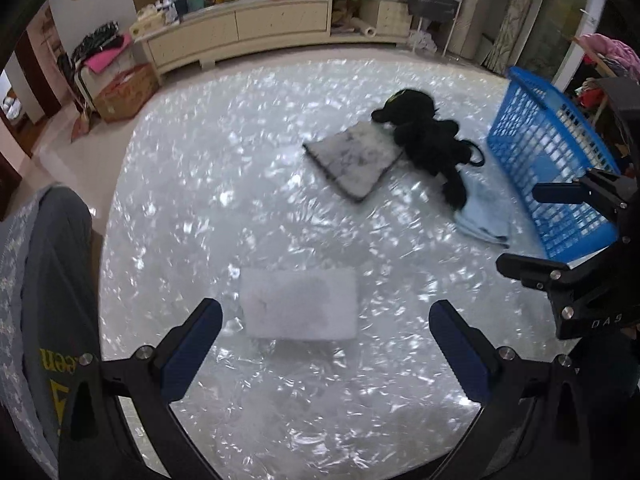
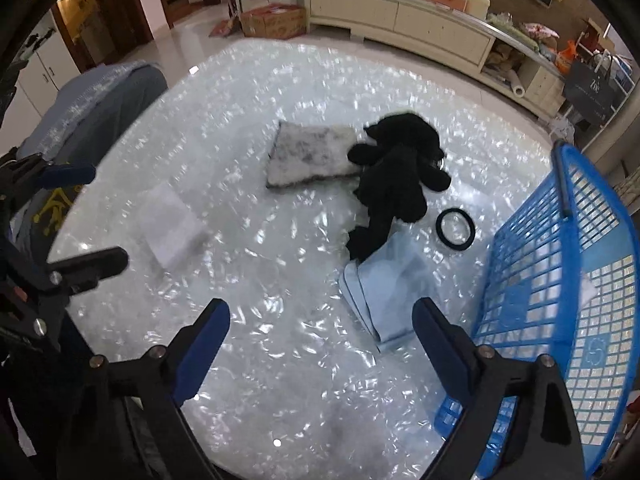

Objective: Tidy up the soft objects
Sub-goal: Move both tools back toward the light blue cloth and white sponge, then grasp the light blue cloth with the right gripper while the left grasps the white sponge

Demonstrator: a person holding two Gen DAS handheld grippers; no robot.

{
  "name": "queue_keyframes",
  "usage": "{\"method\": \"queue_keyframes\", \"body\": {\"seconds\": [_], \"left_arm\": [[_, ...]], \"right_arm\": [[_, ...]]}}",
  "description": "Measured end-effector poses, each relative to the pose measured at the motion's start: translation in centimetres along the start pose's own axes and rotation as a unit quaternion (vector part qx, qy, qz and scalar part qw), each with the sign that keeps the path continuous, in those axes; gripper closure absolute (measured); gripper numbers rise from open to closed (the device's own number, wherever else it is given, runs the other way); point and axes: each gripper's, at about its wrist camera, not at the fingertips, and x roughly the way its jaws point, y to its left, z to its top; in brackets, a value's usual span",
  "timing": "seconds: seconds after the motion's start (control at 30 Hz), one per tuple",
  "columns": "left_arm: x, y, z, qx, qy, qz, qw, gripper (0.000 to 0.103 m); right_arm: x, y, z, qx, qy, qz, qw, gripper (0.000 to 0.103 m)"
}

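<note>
A white foam block [image 1: 299, 303] lies on the shiny table just ahead of my open left gripper [image 1: 326, 314], whose jaws hold nothing. My right gripper [image 2: 322, 314] is open too, hovering above the near end of a folded light blue cloth [image 2: 390, 288]. A black plush toy [image 2: 394, 174] lies partly on that cloth and against a grey fuzzy pad [image 2: 310, 154]. A black elastic ring [image 2: 456, 229] rests beside the toy. The same foam block [image 2: 172, 226], toy [image 1: 424, 132], pad [image 1: 354, 160] and cloth [image 1: 482, 216] show in both wrist views.
A blue slatted plastic basket [image 2: 560, 280] stands tilted at the table's right edge, also seen as the basket [image 1: 548, 168] beyond my right gripper [image 1: 516, 228]. A person's grey sleeve [image 1: 56, 280] is at the left. A cluttered cream sideboard [image 1: 240, 28] and a cardboard box [image 2: 274, 20] stand behind.
</note>
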Motion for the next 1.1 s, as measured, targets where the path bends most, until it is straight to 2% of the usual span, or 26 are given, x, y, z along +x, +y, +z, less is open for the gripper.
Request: {"method": "queue_keyframes", "body": {"seconds": [0.13, 0.3, 0.5, 0.7, 0.83, 0.97, 1.07, 1.1], "left_arm": [[2.4, 0.6, -0.3, -0.006, 0.023, -0.005, 0.9997, 0.000], [4.8, 0.9, -0.6, -0.007, 0.044, -0.006, 0.9990, 0.000], [6.9, 1.3, -0.4, 0.006, 0.056, 0.010, 0.9984, 0.000], [9.0, 2.1, -0.3, -0.003, 0.077, -0.003, 0.9970, 0.000], [9.1, 2.2, -0.2, -0.010, 0.073, -0.021, 0.9971, 0.000], [9.1, 2.1, -0.2, -0.014, 0.073, -0.032, 0.9967, 0.000], [9.2, 1.4, -0.4, -0.003, 0.075, -0.017, 0.9970, 0.002], [9.1, 1.1, -0.5, 0.005, 0.073, -0.008, 0.9973, 0.006]], "right_arm": [[1.8, -0.6, 0.1, 0.008, 0.015, -0.004, 1.000, 0.011], [3.8, -1.3, -0.1, 0.013, 0.035, -0.015, 0.999, 0.017], [6.0, -2.7, -0.3, 0.026, 0.054, -0.026, 0.998, 0.022], [7.7, -4.1, -0.9, 0.040, 0.077, -0.037, 0.995, 0.029], [7.9, -4.6, -1.0, 0.046, 0.073, -0.033, 0.996, 0.034], [8.0, -5.1, -1.1, 0.054, 0.073, -0.027, 0.995, 0.047], [7.7, -5.5, -1.3, 0.061, 0.067, -0.029, 0.995, 0.058], [7.5, -6.2, -1.0, 0.062, 0.067, -0.028, 0.995, 0.063]]}}
